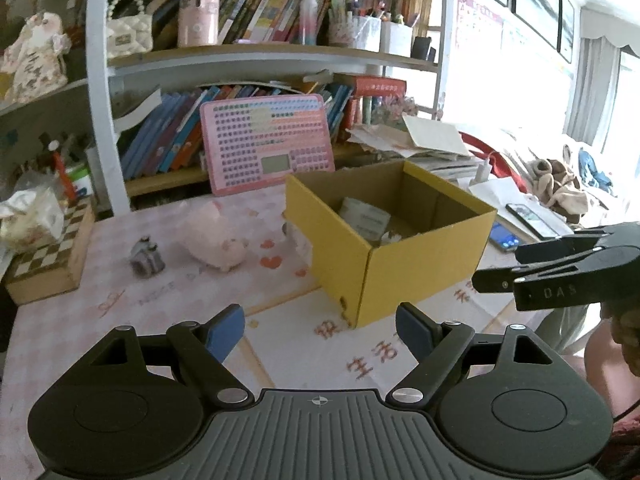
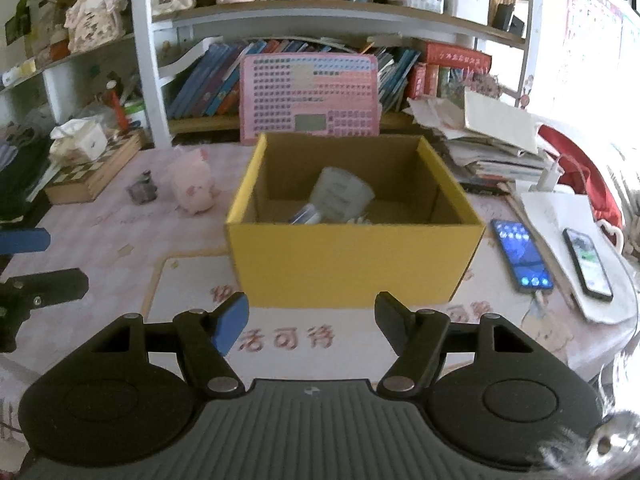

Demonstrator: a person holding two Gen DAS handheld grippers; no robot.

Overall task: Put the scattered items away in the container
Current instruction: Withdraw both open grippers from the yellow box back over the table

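We see the yellow cardboard box (image 2: pixel 352 264) standing open-topped near the middle of the table (image 2: pixel 104 232), brown inside, holding a pale cup-like item (image 2: pixel 340 196) on its side and some smaller bits we cannot make out. A pink pig toy (image 1: pixel 218 240) and a small grey figurine (image 1: pixel 146 258) sit on the pink patterned cloth toward the table's left edge. Our left gripper (image 1: pixel 320 334) is spread and empty; our right gripper (image 2: pixel 312 320) stands open, nothing between its jaws. Bookshelves (image 2: pixel 320 12) rise behind; two phones (image 2: pixel 520 256) lie near the right edge.
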